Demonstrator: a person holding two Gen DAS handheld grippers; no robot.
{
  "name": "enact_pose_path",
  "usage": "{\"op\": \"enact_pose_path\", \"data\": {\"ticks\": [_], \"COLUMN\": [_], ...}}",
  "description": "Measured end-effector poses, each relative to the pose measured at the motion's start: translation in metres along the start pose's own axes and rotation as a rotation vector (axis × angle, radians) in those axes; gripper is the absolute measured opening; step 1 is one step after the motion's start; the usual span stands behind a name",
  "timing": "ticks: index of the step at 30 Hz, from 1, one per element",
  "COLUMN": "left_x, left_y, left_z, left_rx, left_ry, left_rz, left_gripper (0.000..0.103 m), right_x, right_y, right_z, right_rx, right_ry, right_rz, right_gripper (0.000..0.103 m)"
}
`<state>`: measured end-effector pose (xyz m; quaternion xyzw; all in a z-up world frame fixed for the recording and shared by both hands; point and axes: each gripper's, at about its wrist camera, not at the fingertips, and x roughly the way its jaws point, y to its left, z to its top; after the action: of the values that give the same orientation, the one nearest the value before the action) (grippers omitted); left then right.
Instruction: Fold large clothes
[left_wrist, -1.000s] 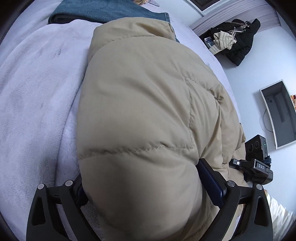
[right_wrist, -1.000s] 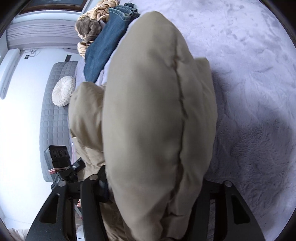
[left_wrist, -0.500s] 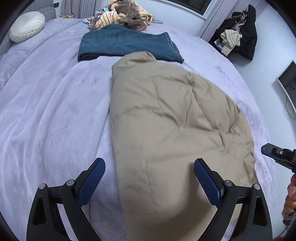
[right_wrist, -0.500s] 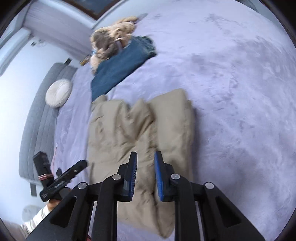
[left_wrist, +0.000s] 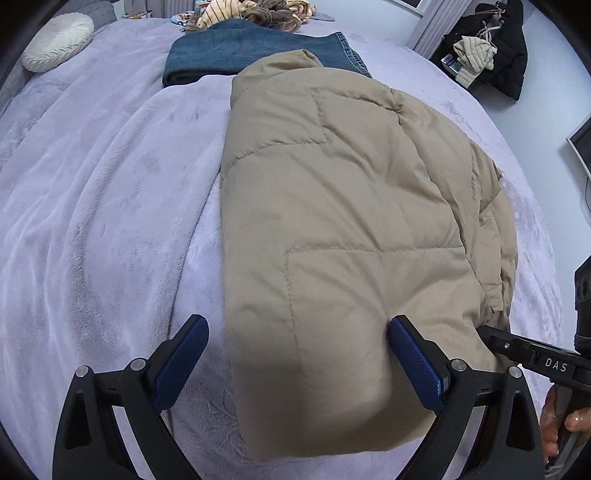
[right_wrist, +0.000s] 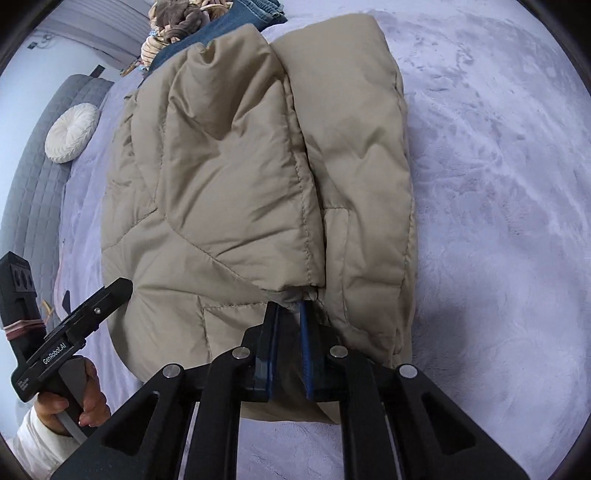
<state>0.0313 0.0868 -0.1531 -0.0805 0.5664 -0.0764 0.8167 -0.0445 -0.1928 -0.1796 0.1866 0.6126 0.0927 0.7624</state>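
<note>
A beige puffer jacket (left_wrist: 351, 221) lies folded lengthwise on the lilac bed cover (left_wrist: 92, 221); it also shows in the right wrist view (right_wrist: 240, 166). My left gripper (left_wrist: 295, 354) is open, its jaws straddling the jacket's near end, the right pad (left_wrist: 413, 365) touching the fabric. My right gripper (right_wrist: 288, 314) is nearly closed at the cuff of the folded-over sleeve (right_wrist: 295, 295); the narrow gap between its pads looks empty. The right gripper also shows at the jacket's right edge in the left wrist view (left_wrist: 532, 354).
Folded blue jeans (left_wrist: 240, 51) lie just beyond the jacket's collar, with a heap of clothes (left_wrist: 258, 11) behind. A round white cushion (left_wrist: 55, 40) sits at the far left. Dark coats (left_wrist: 491, 48) hang by the wall on the right. The left gripper shows in the right wrist view (right_wrist: 70, 332).
Both grippers let go of the jacket, which now lies flat. They pulled back, then came close again. The left one opened wide; the right one is at the sleeve cuff.
</note>
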Motion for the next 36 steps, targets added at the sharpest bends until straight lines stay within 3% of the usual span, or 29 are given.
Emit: {"op": "enact_pose_path", "data": {"ticks": [2,15,19,31,33,34,35,36], "left_x": [-0.009,-0.064,-0.076,-0.108,-0.11,-0.111,-0.111,-0.112], "left_y": [-0.002,-0.014,-0.018,-0.013,-0.014,-0.014,-0.015,-0.015], "left_z": [-0.002,-0.024,-0.028,-0.038,-0.04,-0.041,-0.042,-0.043], "left_rx": [-0.006,-0.007,0.011,-0.01,0.006,0.017,0.028,0.037], "left_ry": [0.006,-0.001,-0.017,-0.03,-0.031,-0.03,-0.028,-0.025], "left_rz": [0.018,0.114,0.173,0.147,0.157,0.158,0.156,0.155], "left_gripper": [0.099,0.103,0.103,0.103,0.103,0.103,0.103,0.103], "right_x": [-0.007,-0.035,-0.046,-0.07,-0.073,-0.075,-0.078,-0.081], "right_y": [0.002,0.026,0.029,0.051,0.056,0.058,0.06,0.063], "right_z": [-0.002,-0.018,-0.022,-0.036,-0.039,-0.041,-0.043,-0.044], "right_rx": [0.005,0.014,0.015,-0.003,0.001,0.002,0.002,0.001], "right_ry": [0.005,0.0,-0.005,-0.048,-0.064,-0.077,-0.093,-0.106], "right_rz": [-0.014,-0.047,-0.049,-0.1,-0.125,-0.143,-0.161,-0.173], "right_gripper": [0.014,0.015,0.015,0.016,0.026,0.04,0.048,0.048]}}
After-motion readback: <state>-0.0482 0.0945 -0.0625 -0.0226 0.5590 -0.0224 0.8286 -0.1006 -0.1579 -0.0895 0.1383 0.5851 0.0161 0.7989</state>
